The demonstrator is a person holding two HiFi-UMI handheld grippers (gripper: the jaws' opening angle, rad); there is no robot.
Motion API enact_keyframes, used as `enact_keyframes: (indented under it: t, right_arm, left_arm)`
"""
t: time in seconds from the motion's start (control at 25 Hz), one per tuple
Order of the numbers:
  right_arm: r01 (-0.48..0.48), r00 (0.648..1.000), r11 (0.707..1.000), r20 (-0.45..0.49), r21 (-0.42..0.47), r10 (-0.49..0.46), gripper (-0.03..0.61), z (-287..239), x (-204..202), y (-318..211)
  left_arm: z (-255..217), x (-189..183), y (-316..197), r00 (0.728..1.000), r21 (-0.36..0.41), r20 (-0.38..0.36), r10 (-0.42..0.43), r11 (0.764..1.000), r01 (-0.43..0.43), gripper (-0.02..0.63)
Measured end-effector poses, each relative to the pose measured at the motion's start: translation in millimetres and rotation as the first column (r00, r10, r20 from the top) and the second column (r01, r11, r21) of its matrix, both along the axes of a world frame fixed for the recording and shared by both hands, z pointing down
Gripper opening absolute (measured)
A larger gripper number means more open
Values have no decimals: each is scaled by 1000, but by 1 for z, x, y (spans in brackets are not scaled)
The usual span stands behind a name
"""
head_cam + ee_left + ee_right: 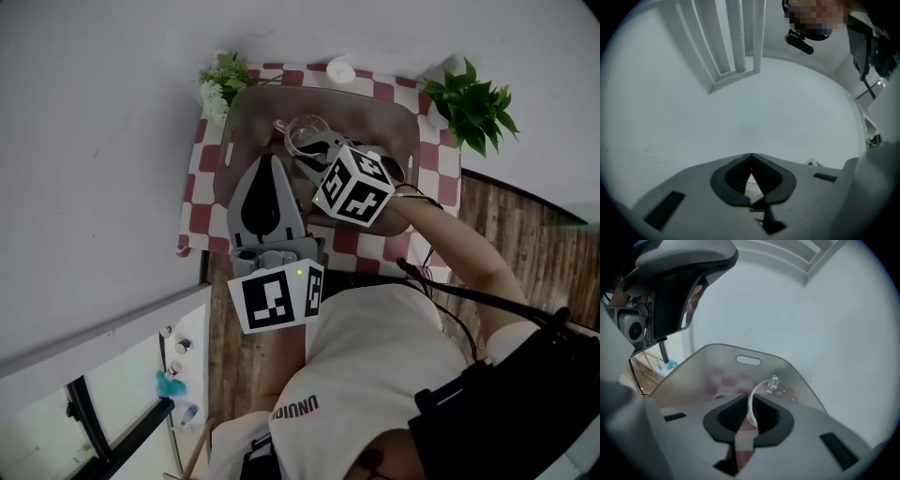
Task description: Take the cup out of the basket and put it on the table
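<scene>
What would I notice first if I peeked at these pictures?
The right gripper, with its black-and-white cube, reaches into the grey basket on a red checked cloth. Its jaws pinch the rim of a clear cup. A leafy plant sits at the far right corner.

Dim, flat light; fisheye distortion, dark vignetted corners, soft focus

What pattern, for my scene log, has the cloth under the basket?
The cloth is red-and-white checked; the head view shows it best.
</scene>
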State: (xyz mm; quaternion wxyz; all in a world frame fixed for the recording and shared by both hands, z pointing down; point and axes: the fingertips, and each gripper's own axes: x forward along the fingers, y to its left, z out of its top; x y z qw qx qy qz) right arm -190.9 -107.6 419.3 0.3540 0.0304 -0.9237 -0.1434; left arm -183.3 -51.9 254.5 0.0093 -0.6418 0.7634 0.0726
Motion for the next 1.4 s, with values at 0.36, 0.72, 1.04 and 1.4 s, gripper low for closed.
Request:
enact_keyframes:
  t: [0.36, 0.72, 1.04, 1.4]
  right_arm:
    - [-10, 999, 1000, 36, 11, 10, 41, -11, 11, -1]
    - [-37, 997, 999, 66, 15, 36, 43, -21, 20, -4]
    - [-68, 994, 997, 88, 38, 65, 43, -30, 32, -9]
    - [-104, 988, 993, 122, 51, 97, 43, -43, 43, -14]
  left_arm:
    - [-3, 13, 1, 1000, 3, 16, 2, 1000, -3, 12]
    - [-9, 23, 1, 999, 11, 30, 26, 1000, -26, 12]
    - [-9, 36, -3, 998, 18, 32, 55, 998, -56, 12]
    - [-11, 44, -6, 996, 22, 28, 82, 996, -83, 12]
